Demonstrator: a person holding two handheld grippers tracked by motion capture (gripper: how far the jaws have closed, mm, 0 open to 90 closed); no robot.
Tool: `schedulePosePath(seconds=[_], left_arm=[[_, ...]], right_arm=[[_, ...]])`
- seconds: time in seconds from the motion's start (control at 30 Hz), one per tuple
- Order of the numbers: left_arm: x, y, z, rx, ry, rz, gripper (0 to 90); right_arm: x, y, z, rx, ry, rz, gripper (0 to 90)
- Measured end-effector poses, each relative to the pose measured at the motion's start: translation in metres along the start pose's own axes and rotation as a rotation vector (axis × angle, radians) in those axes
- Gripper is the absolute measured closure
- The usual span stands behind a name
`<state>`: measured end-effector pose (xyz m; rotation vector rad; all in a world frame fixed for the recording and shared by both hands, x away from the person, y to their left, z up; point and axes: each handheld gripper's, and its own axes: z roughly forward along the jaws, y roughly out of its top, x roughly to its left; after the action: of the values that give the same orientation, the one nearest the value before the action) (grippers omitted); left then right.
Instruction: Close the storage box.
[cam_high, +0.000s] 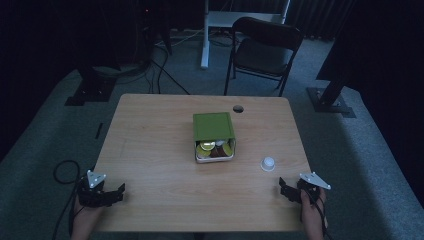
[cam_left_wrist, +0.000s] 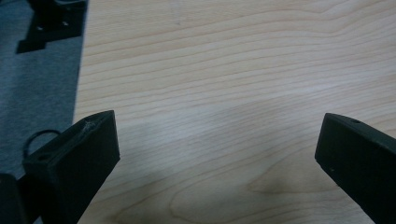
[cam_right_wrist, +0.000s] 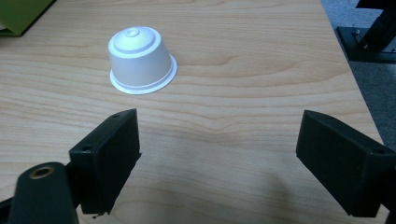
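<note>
Both tools are resting wide open at the near bench (cam_high: 150, 150) corners. The white capsule (cam_right_wrist: 140, 59) is sitting upside down just right of the green box (cam_high: 214, 136). Likely next: the right tool (cam_right_wrist: 219, 149) straddling it squarely, closing gently on its tapered wall; the left tool (cam_left_wrist: 217, 149) is idling.

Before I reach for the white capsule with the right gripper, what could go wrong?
1. The white capsule stands upside down on its wide rim, tapered; open jaws of the right gripper might slide off it or knock it over.
2. It sits left of the jaw gap, so a straight advance may push it toward the green-lidded box.
</note>
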<state>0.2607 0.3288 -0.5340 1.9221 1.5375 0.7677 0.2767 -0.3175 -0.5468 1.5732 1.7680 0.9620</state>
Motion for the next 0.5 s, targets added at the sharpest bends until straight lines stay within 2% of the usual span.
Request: schedulePosePath(seconds=[0.1, 0.13, 0.17, 0.2, 0.23, 0.4, 0.5], left_arm=[[0.000, -0.004, 0.001, 0.029, 0.040, -0.006, 0.0], [0.000, -0.004, 0.001, 0.029, 0.040, -0.006, 0.0], [0.001, -0.007, 0.000, 0.045, 0.058, -0.028, 0.0], [0.002, -0.008, -0.001, 0.053, 0.066, -0.031, 0.0], [0.002, -0.009, -0.002, 0.050, 0.078, -0.040, 0.0], [0.004, -0.012, -0.006, 0.040, 0.084, -0.059, 0.0], [0.007, -0.013, -0.007, 0.028, 0.090, -0.084, 0.0]], right_arm=[[0.000, 0.000, 0.000, -0.002, -0.003, 0.004, 13.1], [0.000, 0.000, 0.000, -0.002, -0.003, 0.004, 13.1], [0.000, 0.000, 0.000, -0.002, -0.005, 0.005, 13.1], [0.000, 0.000, 0.000, 0.001, -0.005, 0.003, 13.1], [0.000, 0.000, 0.000, 0.002, -0.006, 0.003, 13.1], [0.000, 0.001, 0.002, 0.020, -0.016, 0.001, 13.1], [0.001, 0.001, 0.003, 0.033, -0.013, -0.004, 13.1]])
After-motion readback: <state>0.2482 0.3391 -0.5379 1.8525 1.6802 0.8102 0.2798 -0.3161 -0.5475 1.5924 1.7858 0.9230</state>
